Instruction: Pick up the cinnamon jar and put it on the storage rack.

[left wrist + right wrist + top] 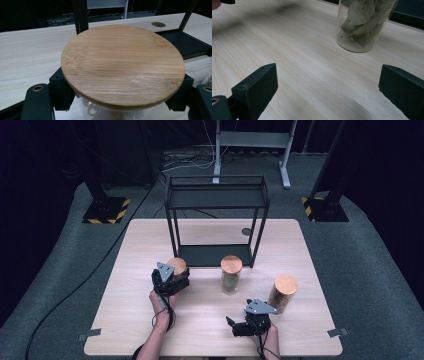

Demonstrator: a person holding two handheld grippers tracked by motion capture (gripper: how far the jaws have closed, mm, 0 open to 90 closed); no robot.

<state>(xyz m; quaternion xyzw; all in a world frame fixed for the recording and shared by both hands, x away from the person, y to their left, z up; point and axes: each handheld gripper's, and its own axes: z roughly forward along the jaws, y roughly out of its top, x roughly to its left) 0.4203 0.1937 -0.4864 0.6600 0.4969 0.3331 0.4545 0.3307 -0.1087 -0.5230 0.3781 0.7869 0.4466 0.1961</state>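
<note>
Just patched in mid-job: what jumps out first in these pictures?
Three glass jars with round wooden lids stand in a row across the light wooden table, before a black two-tier metal rack at its far side. The left gripper is clamped on the leftmost jar, just under its lid. The right gripper waits open near the table's front edge, pointing toward the middle jar of dried leaves.

three jars (231,274) before shelf rack (216,200)

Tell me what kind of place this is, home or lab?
Likely a lab or recording studio, not a home: black curtains surround the wooden table, hazard-striped stand bases sit on grey carpet, cables trail across the floor, and a person works with handheld grippers.
</note>
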